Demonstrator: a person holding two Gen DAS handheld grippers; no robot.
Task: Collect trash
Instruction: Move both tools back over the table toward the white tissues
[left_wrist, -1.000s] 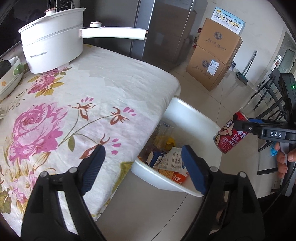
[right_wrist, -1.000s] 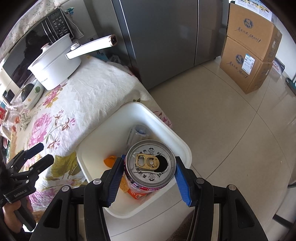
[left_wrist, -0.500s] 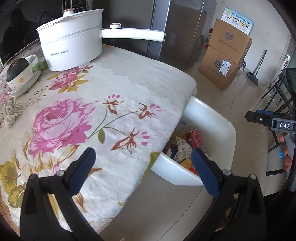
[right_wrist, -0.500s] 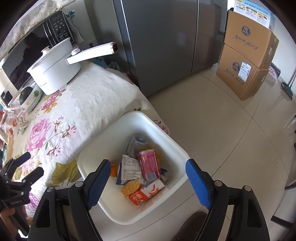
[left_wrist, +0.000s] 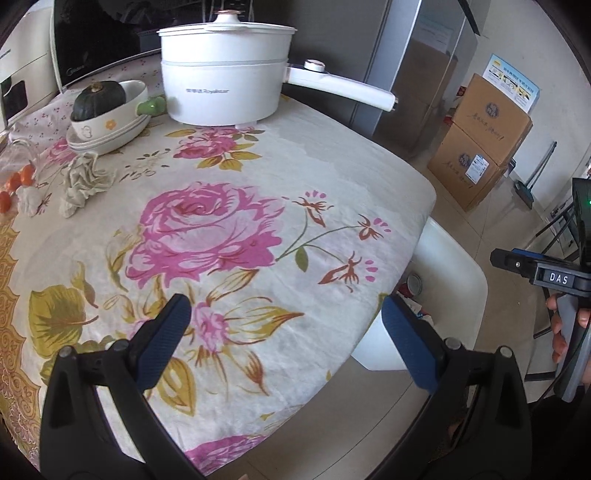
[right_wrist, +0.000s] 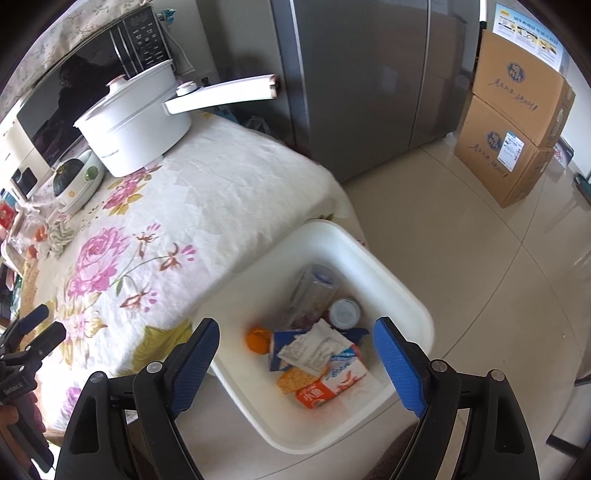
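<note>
Two grippers, both empty: our left gripper (left_wrist: 282, 332) spread wide over the floral tablecloth (left_wrist: 229, 221), our right gripper (right_wrist: 295, 363) wide above the white plastic bin (right_wrist: 413, 295) holding cartons, wrappers and a can (right_wrist: 345, 313). Remaining candidate: crumpled beige tissue (left_wrist: 83, 181), ten o'clock in the left view. We should approach low, straddling it squarely.

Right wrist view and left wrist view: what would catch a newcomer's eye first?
The white bin on the floor beside the table, with cartons, a wrapper and a can lying in it, under the open, empty right gripper. Next, the pink rose tablecloth and the big white pot standing at its far end.
</note>
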